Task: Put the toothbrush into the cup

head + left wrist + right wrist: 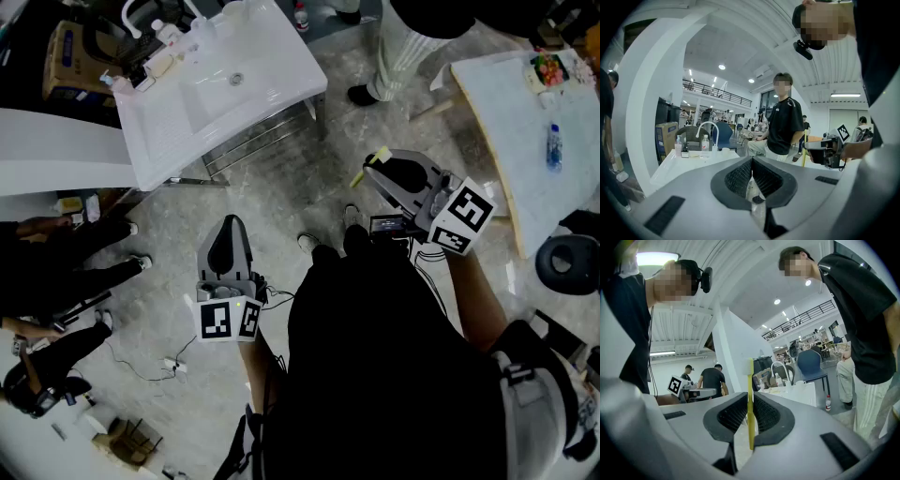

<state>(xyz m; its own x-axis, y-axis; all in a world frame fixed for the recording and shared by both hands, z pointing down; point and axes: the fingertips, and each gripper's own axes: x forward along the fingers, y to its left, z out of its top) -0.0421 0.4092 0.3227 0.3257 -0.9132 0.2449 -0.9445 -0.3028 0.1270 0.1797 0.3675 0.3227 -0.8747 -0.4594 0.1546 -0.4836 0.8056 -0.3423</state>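
Toothbrush (750, 376) pinched in right gripper (751, 398), long axis upright across jaws, bristles up; cup (801, 382) well ahead on sink counter; left gripper (751, 161) jaws together, empty.

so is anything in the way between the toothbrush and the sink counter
Nothing visible does. The toothbrush is clamped upright in the right gripper, and only floor lies between it and the white sink counter. A bystander stands by the counter's right end, beside that path.
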